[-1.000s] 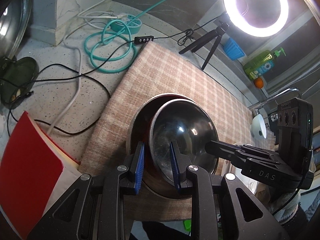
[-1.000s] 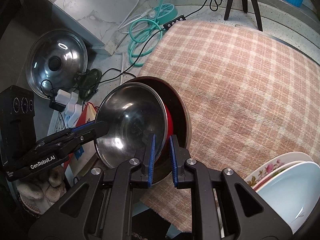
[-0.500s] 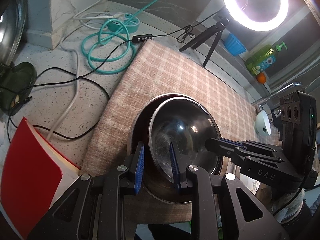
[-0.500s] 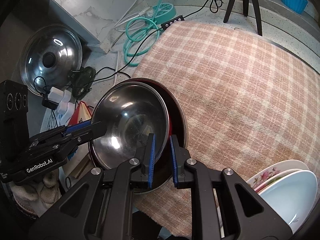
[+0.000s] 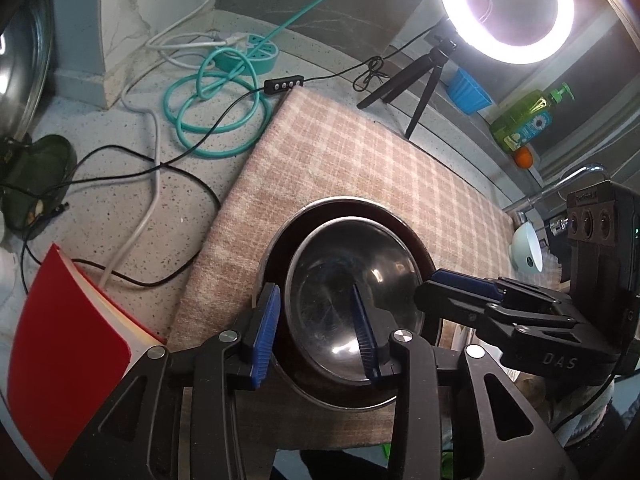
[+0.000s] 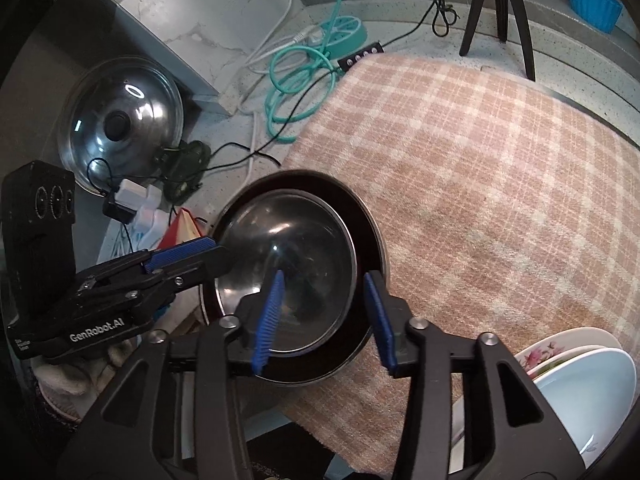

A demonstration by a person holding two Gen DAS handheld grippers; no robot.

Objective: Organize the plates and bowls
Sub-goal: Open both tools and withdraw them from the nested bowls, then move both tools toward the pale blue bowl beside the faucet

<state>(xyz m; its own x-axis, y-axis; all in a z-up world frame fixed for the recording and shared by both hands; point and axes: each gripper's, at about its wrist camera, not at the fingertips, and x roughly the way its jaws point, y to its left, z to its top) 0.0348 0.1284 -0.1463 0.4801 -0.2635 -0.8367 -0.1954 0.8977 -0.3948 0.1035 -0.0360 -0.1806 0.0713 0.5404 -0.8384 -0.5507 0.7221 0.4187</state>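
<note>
Step now: letting go of the steel bowl (image 5: 352, 300), which sits nested inside the bigger dark bowl (image 5: 280, 248) on the checked cloth (image 5: 360, 160). My left gripper (image 5: 316, 330) & right gripper (image 6: 326, 316) have both just been opening; jaws spread, each straddling the bowl's rim w/ the pads apparently off it, though on the left I can't be sure the inner pad is clear. Nesting looks done. Next, I reckon: lift both straight up w/o snagging the rim, then go for the plates (image 6: 580, 376) stacked at the cloth's near right corner. Surface: speckled stone counter (image 5: 120, 200), cluttered w/ cables, a pot lid (image 6: 120, 120), a ring light (image 5: 504, 8) on a tripod, and a red book (image 5: 60, 360).
</note>
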